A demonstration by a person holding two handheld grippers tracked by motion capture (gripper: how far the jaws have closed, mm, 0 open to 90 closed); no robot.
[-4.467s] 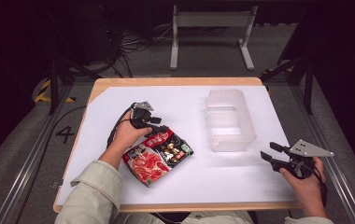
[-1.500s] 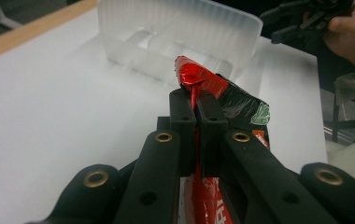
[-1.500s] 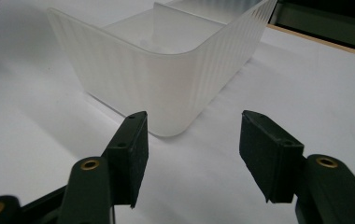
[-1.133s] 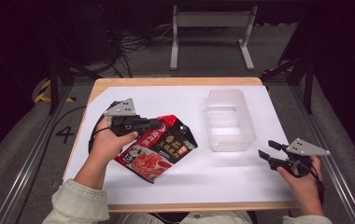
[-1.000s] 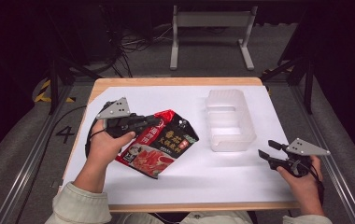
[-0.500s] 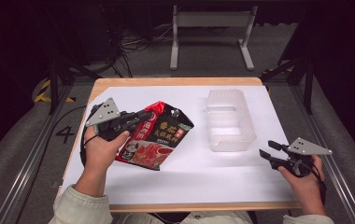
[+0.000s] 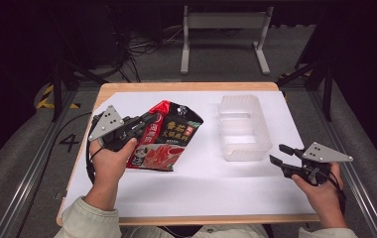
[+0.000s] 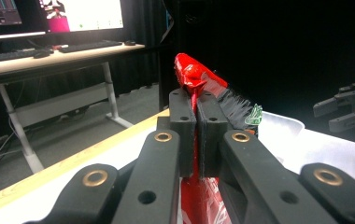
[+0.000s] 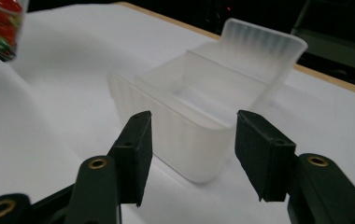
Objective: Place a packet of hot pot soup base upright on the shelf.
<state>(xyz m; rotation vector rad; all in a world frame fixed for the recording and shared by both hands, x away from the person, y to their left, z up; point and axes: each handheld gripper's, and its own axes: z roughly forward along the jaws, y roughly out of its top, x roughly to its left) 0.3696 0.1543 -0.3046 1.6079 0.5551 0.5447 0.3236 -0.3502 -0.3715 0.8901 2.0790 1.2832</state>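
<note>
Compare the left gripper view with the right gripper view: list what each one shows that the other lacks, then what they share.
Left gripper view alone: the left gripper with its jaws shut on the red snack bag's edge, a desk with monitors behind, and the right gripper farther off.

Right gripper view alone: the right gripper's own jaws standing open, aimed at the near end of the clear plastic container, whose inner divider is visible.

Both: the bag, the container's rim, the white table sheet.

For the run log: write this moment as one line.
left hand-held gripper: shut on red snack bag | right hand-held gripper: open, facing clear plastic bin | bin: nothing inside
</note>
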